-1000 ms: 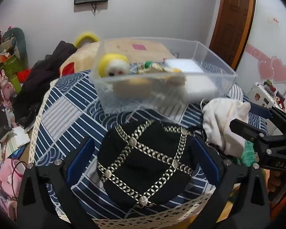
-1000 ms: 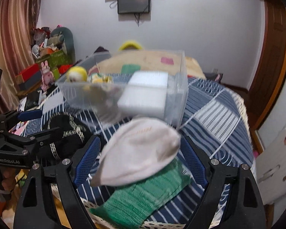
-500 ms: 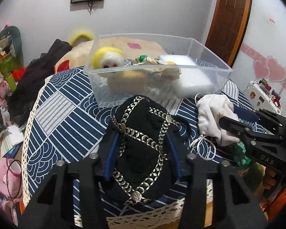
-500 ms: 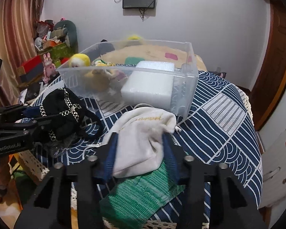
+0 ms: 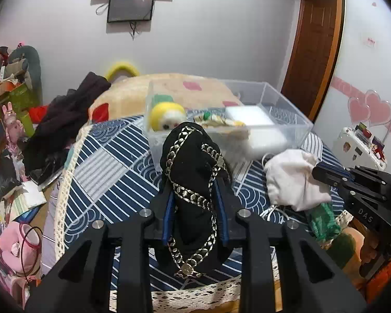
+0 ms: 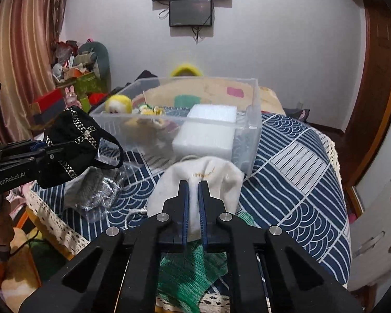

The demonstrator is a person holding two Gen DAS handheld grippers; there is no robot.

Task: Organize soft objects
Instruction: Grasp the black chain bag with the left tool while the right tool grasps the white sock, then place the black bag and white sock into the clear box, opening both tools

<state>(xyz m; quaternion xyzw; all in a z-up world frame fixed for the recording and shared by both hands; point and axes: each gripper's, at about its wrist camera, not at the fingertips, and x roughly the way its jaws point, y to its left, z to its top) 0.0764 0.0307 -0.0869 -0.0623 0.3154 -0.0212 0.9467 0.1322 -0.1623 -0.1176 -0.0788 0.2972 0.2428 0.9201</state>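
My left gripper is shut on a black mask with silver chains and holds it lifted above the table, in front of the clear plastic bin. It also shows in the right wrist view. My right gripper is shut on a white drawstring pouch, which also shows in the left wrist view. The bin holds a yellow plush toy, a white foam block and a small patterned item.
A green knitted cloth lies under the pouch at the table's near edge. A crinkled clear bag with grey cloth lies left of it. The table has a blue patterned cover. Clutter and plush toys fill the floor at left.
Both grippers have closed, the left on the black mask and the right on the white pouch. The mask has been lifted off the table and folded narrow between the fingers.
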